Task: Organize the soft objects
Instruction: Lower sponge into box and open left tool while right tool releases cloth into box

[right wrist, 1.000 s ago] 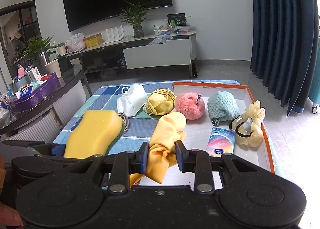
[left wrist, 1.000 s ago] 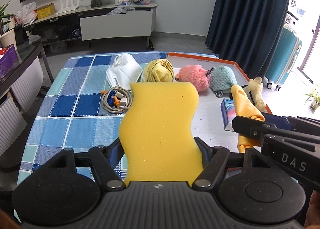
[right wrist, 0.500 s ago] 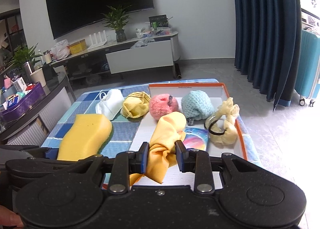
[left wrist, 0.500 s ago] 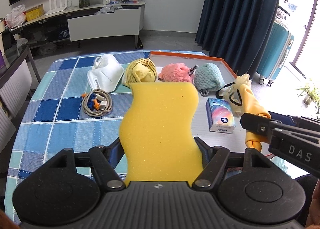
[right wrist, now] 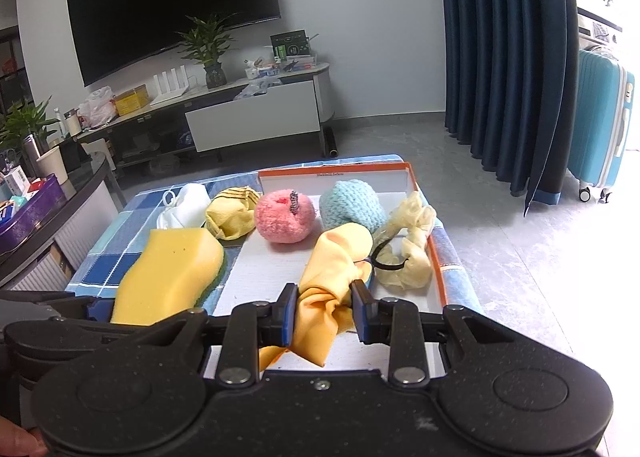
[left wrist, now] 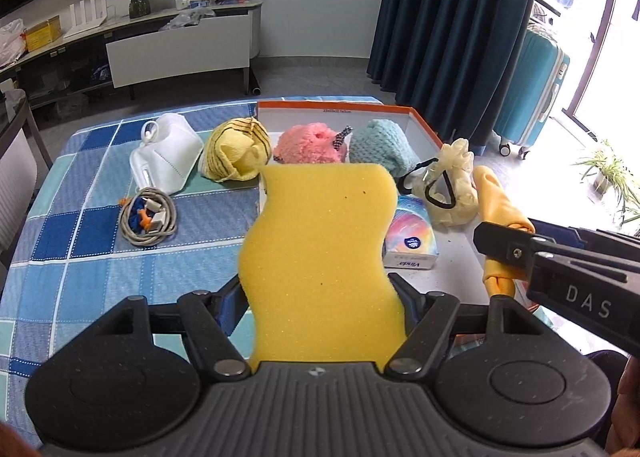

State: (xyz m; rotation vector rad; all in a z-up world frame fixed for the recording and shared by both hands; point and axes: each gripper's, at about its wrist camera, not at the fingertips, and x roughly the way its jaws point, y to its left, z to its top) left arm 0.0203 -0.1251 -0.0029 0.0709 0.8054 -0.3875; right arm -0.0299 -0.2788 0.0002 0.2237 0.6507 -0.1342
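The sponge (left wrist: pixel 320 257) clamped in my left gripper (left wrist: pixel 320 299) hides the tray (left wrist: pixel 424 125) floor ahead of it and part of the tissue pack (left wrist: pixel 412 241). From my right gripper (right wrist: pixel 325 309), the yellow cloth (right wrist: pixel 332 285) covers that pack entirely. Print on the box on the far cabinet is too small to read.

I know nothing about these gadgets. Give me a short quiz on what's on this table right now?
1. True or false: the left gripper grips a yellow sponge.
2. What does the right gripper hold?
3. Which lies outside the orange-rimmed tray? A pink pompom; B white face mask; C tissue pack.

Key: 1 true. 2 an orange-yellow cloth. 3 B.
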